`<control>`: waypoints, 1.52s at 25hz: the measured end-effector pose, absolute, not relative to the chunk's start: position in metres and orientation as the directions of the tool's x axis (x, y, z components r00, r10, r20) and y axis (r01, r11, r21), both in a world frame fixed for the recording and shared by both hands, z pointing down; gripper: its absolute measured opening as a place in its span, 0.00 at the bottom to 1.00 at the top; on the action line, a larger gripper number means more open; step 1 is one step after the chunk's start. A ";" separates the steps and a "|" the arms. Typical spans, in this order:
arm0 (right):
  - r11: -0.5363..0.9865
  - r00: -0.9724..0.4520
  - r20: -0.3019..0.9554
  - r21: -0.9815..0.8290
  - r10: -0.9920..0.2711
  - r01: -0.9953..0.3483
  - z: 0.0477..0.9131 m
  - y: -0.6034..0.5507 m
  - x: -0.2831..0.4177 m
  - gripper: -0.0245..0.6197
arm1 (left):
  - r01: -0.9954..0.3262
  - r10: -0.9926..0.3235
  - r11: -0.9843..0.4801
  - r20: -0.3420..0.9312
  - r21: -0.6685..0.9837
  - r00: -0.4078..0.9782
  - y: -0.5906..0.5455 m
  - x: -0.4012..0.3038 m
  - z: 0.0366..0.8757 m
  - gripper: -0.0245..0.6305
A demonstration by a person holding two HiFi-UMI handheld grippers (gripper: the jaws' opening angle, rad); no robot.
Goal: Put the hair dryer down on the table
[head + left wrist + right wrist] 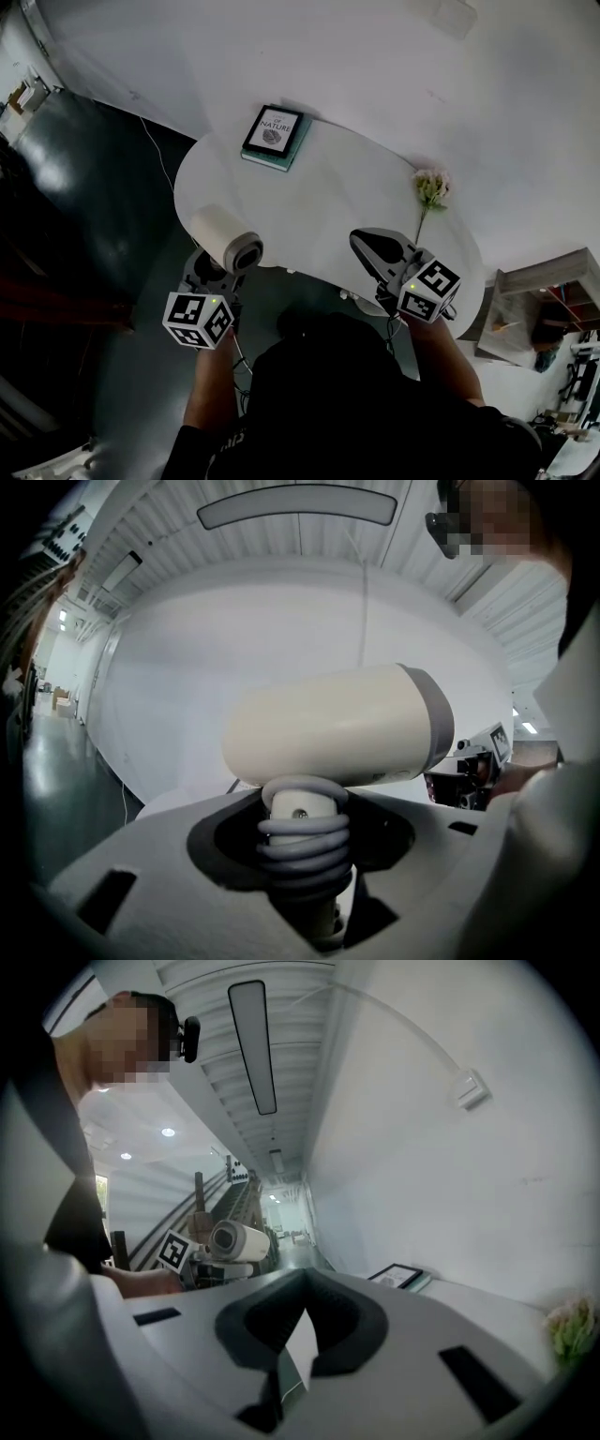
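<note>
The cream hair dryer [225, 239] with a grey rear ring is held above the table's near left edge. My left gripper [214, 267] is shut on its handle. In the left gripper view the handle, with grey cord coiled round it, stands between the jaws of the left gripper [305, 846], and the hair dryer's barrel [328, 728] lies crosswise above them. My right gripper [367, 246] hovers over the white table [337, 187] near its front edge, shut and holding nothing. The right gripper view shows the right gripper [295, 1335] shut, and the hair dryer [239, 1239] far off at left.
A book [274, 136] with a dark cover lies at the table's far left; it also shows as the book [398, 1277] in the right gripper view. A white flower [431, 187] on a thin stem lies at the right. A dark floor surrounds the table, and a white wall stands behind it.
</note>
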State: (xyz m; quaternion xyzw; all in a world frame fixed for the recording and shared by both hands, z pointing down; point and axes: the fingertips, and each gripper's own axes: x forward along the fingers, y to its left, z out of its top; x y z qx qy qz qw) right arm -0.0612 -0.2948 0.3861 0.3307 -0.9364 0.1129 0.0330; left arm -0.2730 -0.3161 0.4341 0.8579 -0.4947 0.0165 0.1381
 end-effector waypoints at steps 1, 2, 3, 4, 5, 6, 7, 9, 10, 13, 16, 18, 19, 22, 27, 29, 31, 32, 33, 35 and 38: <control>0.749 -0.773 0.144 -0.193 -0.617 -0.634 0.389 -0.297 -0.061 0.05 | -0.848 -0.838 -0.479 0.170 0.228 0.519 -0.321 -0.272 0.438 0.37; 0.743 -0.768 0.150 -0.196 -0.623 -0.641 0.391 -0.300 -0.060 0.05 | -0.843 -0.832 -0.485 0.174 0.234 0.527 -0.325 -0.270 0.441 0.37; 0.737 -0.762 0.153 -0.197 -0.629 -0.647 0.393 -0.304 -0.058 0.05 | -0.838 -0.827 -0.490 0.177 0.240 0.534 -0.330 -0.268 0.444 0.37; 0.731 -0.757 0.155 -0.197 -0.634 -0.653 0.394 -0.308 -0.056 0.05 | -0.834 -0.822 -0.495 0.182 0.244 0.540 -0.335 -0.265 0.447 0.37; 0.726 -0.753 0.155 -0.199 -0.640 -0.658 0.394 -0.311 -0.053 0.05 | -0.831 -0.817 -0.498 0.187 0.248 0.546 -0.340 -0.262 0.449 0.37; 0.722 -0.749 0.153 -0.200 -0.644 -0.662 0.395 -0.315 -0.050 0.05 | -0.828 -0.812 -0.501 0.194 0.251 0.551 -0.344 -0.259 0.452 0.37; 0.719 -0.747 0.151 -0.203 -0.648 -0.665 0.395 -0.318 -0.047 0.05 | -0.826 -0.808 -0.504 0.201 0.254 0.554 -0.348 -0.255 0.454 0.37; 0.714 -0.743 0.146 -0.210 -0.653 -0.668 0.397 -0.325 -0.040 0.05 | -0.824 -0.799 -0.505 0.220 0.258 0.559 -0.357 -0.248 0.459 0.37; 0.711 -0.742 0.144 -0.214 -0.655 -0.670 0.398 -0.329 -0.036 0.05 | -0.823 -0.795 -0.506 0.231 0.259 0.561 -0.362 -0.244 0.462 0.37; 0.705 -0.738 0.138 -0.227 -0.660 -0.673 0.401 -0.342 -0.024 0.05 | -0.823 -0.782 -0.508 0.264 0.254 0.564 -0.379 -0.230 0.470 0.37; 0.690 -0.730 0.137 -0.247 -0.670 -0.680 0.409 -0.353 -0.008 0.05 | -0.821 -0.767 -0.513 0.297 0.249 0.569 -0.395 -0.215 0.480 0.37; 0.681 -0.724 0.145 -0.258 -0.674 -0.685 0.415 -0.359 0.001 0.05 | -0.815 -0.751 -0.523 0.318 0.249 0.579 -0.405 -0.202 0.487 0.37; 0.676 -0.721 0.149 -0.263 -0.676 -0.688 0.417 -0.362 0.006 0.05 | -0.811 -0.741 -0.530 0.330 0.247 0.585 -0.410 -0.196 0.490 0.37; 0.663 -0.715 0.160 -0.279 -0.681 -0.694 0.425 -0.368 0.017 0.05 | -0.798 -0.708 -0.552 0.370 0.241 0.602 -0.421 -0.178 0.504 0.37; 0.651 -0.711 0.173 -0.303 -0.681 -0.696 0.438 -0.377 0.026 0.05 | -0.773 -0.650 -0.572 0.422 0.275 0.632 -0.441 -0.149 0.530 0.37; 0.646 -0.710 0.178 -0.311 -0.681 -0.697 0.443 -0.379 0.028 0.05 | -0.766 -0.630 -0.572 0.440 0.294 0.639 -0.447 -0.140 0.542 0.37; 0.638 -0.706 0.185 -0.319 -0.683 -0.701 0.448 -0.379 0.031 0.05 | -0.761 -0.610 -0.578 0.464 0.295 0.643 -0.453 -0.131 0.553 0.37; 0.634 -0.704 0.188 -0.323 -0.685 -0.703 0.451 -0.379 0.033 0.05 | -0.758 -0.599 -0.584 0.476 0.292 0.644 -0.455 -0.127 0.559 0.37; 0.629 -0.701 0.191 -0.328 -0.687 -0.705 0.453 -0.379 0.035 0.05 | -0.754 -0.587 -0.591 0.487 0.288 0.646 -0.457 -0.122 0.564 0.37; 0.618 -0.696 0.197 -0.338 -0.691 -0.709 0.458 -0.379 0.040 0.05 | -0.745 -0.563 -0.605 0.510 0.283 0.651 -0.461 -0.112 0.576 0.37; 0.605 -0.688 0.204 -0.349 -0.696 -0.715 0.463 -0.381 0.046 0.05 | -0.730 -0.524 -0.621 0.541 0.286 0.657 -0.467 -0.097 0.594 0.37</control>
